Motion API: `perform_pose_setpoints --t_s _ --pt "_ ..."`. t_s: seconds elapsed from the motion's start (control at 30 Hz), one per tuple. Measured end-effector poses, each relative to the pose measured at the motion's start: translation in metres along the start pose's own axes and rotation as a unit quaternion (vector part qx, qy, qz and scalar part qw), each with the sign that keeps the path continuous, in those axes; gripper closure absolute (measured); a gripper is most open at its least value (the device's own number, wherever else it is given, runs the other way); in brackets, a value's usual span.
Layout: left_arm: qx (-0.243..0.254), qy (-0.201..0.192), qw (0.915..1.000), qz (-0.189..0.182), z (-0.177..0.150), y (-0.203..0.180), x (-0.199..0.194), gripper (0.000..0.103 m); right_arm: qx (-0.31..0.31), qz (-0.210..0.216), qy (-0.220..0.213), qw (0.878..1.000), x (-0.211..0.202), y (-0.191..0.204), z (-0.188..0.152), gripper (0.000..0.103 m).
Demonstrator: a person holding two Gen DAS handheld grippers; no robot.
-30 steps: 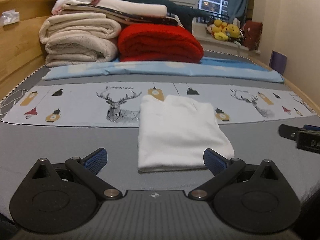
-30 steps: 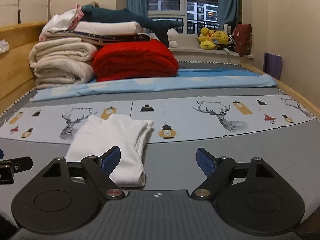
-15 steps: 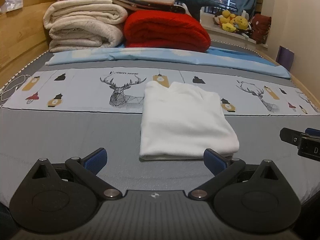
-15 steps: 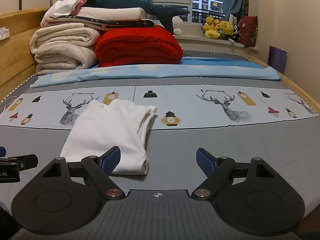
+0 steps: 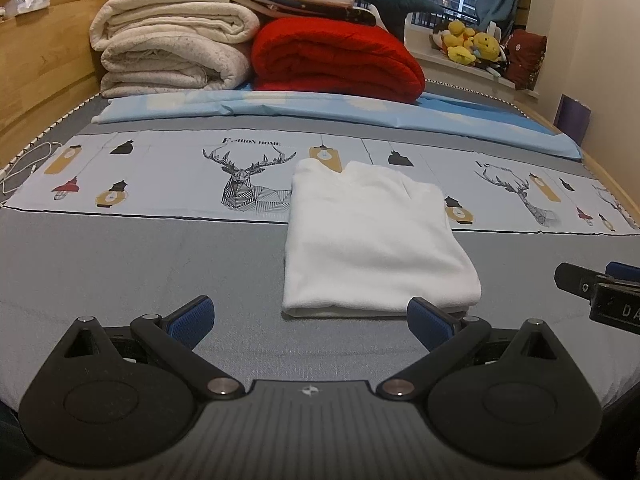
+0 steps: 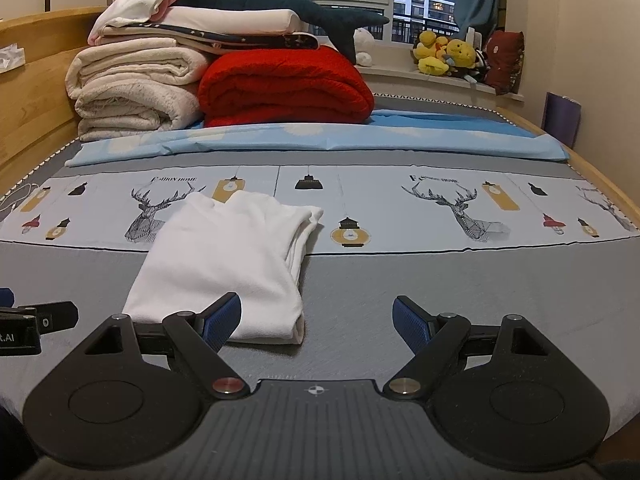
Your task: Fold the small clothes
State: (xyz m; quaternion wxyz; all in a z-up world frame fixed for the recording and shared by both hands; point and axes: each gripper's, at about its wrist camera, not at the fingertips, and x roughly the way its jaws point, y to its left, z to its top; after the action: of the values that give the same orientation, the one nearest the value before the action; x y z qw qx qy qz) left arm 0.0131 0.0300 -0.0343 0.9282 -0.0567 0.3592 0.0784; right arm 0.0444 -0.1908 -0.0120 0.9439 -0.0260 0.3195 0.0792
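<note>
A white garment (image 5: 372,240) lies folded into a neat rectangle on the grey bed, its far end on the deer-print strip. It also shows in the right wrist view (image 6: 228,256). My left gripper (image 5: 310,320) is open and empty, just short of the garment's near edge. My right gripper (image 6: 317,322) is open and empty, near the garment's near right corner, with its left finger in front of the cloth. The right gripper's tip shows at the right edge of the left wrist view (image 5: 600,292).
Folded cream blankets (image 5: 172,44) and a red blanket (image 5: 336,60) are stacked at the back of the bed, behind a light blue sheet (image 5: 320,108). A wooden bed frame (image 5: 36,60) runs along the left. Plush toys (image 6: 444,56) sit on the windowsill.
Both grippers have risen and tipped down a little over the bed, so the garment sits lower and farther in view. The garment has not moved. Both stay open.
</note>
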Motion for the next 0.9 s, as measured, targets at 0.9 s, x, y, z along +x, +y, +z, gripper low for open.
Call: perform_pose_setpoints --t_s 0.9 --pt "0.005 0.000 1.0000 -0.008 -0.0029 -0.0047 0.0005 0.000 -0.006 0.006 0.004 1.000 0.0017 -0.0003 -0.0008 0.019"
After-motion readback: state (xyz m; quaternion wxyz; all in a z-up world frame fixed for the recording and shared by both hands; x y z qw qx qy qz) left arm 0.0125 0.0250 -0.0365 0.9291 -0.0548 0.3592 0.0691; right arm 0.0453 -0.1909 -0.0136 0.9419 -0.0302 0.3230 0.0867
